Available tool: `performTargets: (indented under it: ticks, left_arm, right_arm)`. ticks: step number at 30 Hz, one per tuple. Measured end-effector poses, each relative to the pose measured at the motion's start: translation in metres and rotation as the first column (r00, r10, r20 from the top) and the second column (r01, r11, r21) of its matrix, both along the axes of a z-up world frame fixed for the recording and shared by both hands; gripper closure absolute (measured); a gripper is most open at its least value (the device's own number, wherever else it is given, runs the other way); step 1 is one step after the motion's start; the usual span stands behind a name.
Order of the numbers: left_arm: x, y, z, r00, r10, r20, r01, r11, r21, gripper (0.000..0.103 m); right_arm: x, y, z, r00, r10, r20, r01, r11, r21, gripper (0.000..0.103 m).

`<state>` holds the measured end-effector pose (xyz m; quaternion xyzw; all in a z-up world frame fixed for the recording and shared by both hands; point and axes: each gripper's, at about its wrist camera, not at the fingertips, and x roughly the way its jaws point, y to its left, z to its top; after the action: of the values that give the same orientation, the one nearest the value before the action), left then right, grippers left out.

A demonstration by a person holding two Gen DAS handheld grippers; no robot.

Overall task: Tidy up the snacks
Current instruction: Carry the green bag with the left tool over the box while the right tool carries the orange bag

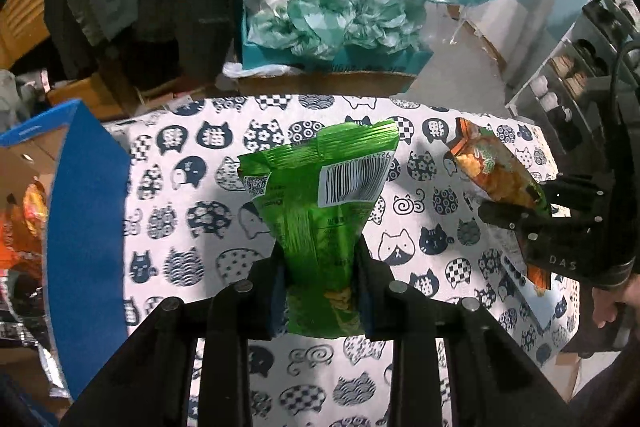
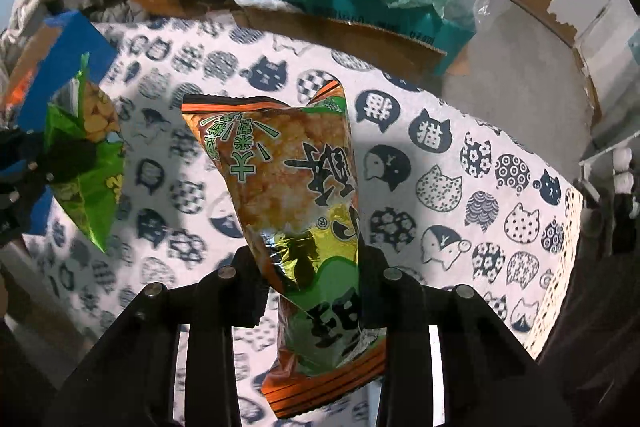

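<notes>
The snack bag (image 1: pixel 320 211) in the left view is bright green with a white barcode label. The other snack bag (image 2: pixel 288 187) is orange, green and gold. The tablecloth (image 1: pixel 192 187) is white with navy cat-head prints. The box (image 1: pixel 84 227) is blue.

Blue box (image 1: pixel 86 227) cut off left

Left gripper (image 1: pixel 320 283): clamped on green snack bag (image 1: pixel 320 195), above cat-print tablecloth (image 1: pixel 192 203). Right gripper (image 1: pixel 516 219): apparently pinching orange snack bag (image 1: pixel 492 167). Blue box (image 1: pixel 84 227) at left edge.
</notes>
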<state>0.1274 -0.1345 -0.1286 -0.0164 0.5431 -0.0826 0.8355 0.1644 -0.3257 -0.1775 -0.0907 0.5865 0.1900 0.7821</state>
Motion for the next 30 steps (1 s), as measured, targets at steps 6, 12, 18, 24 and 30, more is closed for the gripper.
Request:
performTargets:
  ticks: [6,12,18,24,30]
  left_arm:
    - [-0.019,0.018,0.024,0.998,-0.011,0.054,0.009,1.0,0.024,0.074]
    - [-0.04,0.037,0.047,0.995,-0.019,0.101,0.014,0.999,0.052,0.074]
    - [-0.057,0.057,0.064,0.991,-0.004,0.132,-0.004,0.998,0.058,0.074]
    - [-0.07,0.076,0.076,0.985,0.018,0.174,-0.029,0.998,0.06,0.074]
    - [-0.083,0.099,0.086,0.978,0.041,0.203,-0.052,0.997,0.052,0.074]
  right_arm:
    - [-0.017,0.011,0.032,0.999,-0.032,0.043,0.029,0.998,0.062,0.071]
    - [-0.032,0.026,0.054,0.996,-0.058,0.068,0.051,0.993,0.109,0.071]
    - [-0.044,0.037,0.074,0.992,-0.072,0.104,0.055,0.986,0.155,0.071]
    - [-0.056,0.048,0.09,0.989,-0.069,0.129,0.044,0.981,0.188,0.071]
    - [-0.064,0.065,0.102,0.987,-0.052,0.15,0.021,0.979,0.204,0.071]
